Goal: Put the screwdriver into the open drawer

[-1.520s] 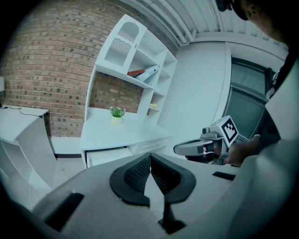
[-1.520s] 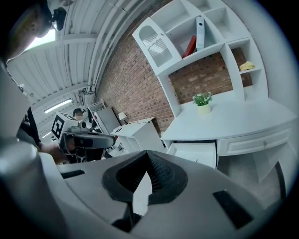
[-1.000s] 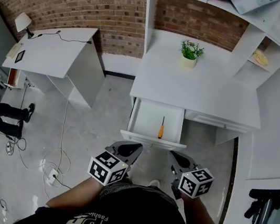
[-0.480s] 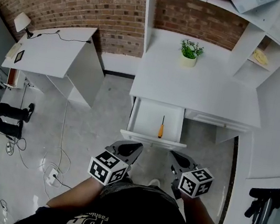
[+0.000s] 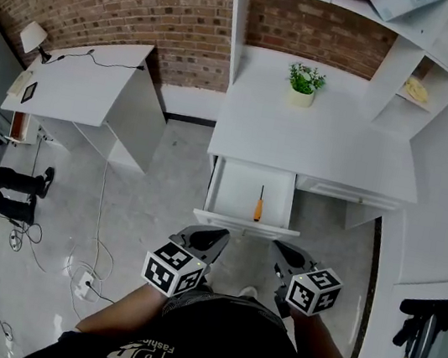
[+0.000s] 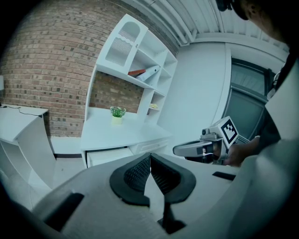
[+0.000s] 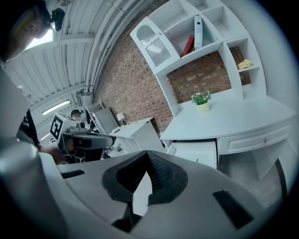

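Observation:
A screwdriver (image 5: 259, 203) with an orange handle and a dark shaft lies inside the open white drawer (image 5: 224, 189) under the desk. My left gripper (image 5: 212, 237) hangs in front of the drawer's left corner, held near my body, jaws shut with nothing between them. My right gripper (image 5: 283, 253) is at the same height before the drawer's right corner, also shut and empty. In the left gripper view the pads (image 6: 150, 170) meet at their tips; the right gripper view shows the same with its pads (image 7: 148, 170). Each gripper view catches the other gripper (image 6: 196, 149) (image 7: 86, 139) off to the side.
The white desk (image 5: 322, 152) carries a small potted plant (image 5: 305, 84) and shelves above, with a closed drawer (image 5: 349, 194) to the right. A second white table (image 5: 79, 82) with a lamp stands at left. Cables and a power strip (image 5: 83, 282) lie on the floor.

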{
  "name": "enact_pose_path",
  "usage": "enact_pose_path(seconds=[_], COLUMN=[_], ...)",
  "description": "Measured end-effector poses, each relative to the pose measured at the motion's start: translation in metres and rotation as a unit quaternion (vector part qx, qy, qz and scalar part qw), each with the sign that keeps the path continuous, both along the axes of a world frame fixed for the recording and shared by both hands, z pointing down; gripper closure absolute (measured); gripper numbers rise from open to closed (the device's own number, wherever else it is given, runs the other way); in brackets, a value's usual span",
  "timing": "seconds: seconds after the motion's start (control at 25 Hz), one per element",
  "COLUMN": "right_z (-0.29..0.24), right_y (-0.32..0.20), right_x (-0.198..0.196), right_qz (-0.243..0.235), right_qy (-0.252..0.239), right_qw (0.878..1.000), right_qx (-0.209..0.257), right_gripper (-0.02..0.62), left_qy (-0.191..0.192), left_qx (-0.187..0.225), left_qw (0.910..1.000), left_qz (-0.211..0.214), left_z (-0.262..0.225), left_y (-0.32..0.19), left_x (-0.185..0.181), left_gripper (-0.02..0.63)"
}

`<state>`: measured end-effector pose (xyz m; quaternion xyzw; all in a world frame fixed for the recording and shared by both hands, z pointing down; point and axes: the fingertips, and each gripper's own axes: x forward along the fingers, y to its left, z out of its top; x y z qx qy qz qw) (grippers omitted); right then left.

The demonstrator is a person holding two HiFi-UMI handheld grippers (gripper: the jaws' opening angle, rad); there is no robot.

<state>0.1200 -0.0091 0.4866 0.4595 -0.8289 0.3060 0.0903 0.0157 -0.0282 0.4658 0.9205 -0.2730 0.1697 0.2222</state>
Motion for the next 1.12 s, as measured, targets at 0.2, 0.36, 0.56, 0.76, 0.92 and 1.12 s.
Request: enact_pose_path(seconds=[0.2, 0.36, 0.56, 0.76, 0.92, 1.12], right_z=[0.000, 0.001, 0.002, 0.001, -0.001, 0.002], right_y=[-0.006, -0.011, -0.022, -0.032, -0.041, -0.046], right_x=[-0.002, -0.008, -0.026, -0.054, -0.073, -0.086], right_qz=[0.010, 0.020, 0.027, 0.039, 0.051, 0.059], right_qy=[0.003, 0.006, 0.008, 0.014, 0.019, 0.022], right_qw=[1.000, 1.000, 1.000, 0.999, 0.998, 0.998], right_qx=[-0.003, -0.003, -0.006, -0.007, 0.003, 0.006], right_gripper=[0.591, 0.591, 0.591, 0.591, 0.591, 0.591], left_qy=[0.003, 0.006, 0.006, 0.004, 0.000, 0.001], left_qx=[-0.002, -0.001, -0.001, 0.000, 0.006, 0.008], left_qw=[0.9999, 0.9998, 0.9995, 0.9990, 0.9984, 0.9980], left_qz=[0.010, 0.020, 0.031, 0.044, 0.056, 0.063], left_z=[0.000, 0.001, 0.003, 0.003, 0.008, 0.013], left_y=[-0.007, -0.015, -0.027, -0.039, -0.049, -0.055], left_x=[-0.002, -0.008, -0.026, -0.057, -0.077, -0.090], left_gripper=[0.588, 0.588, 0.588, 0.588, 0.588, 0.588])
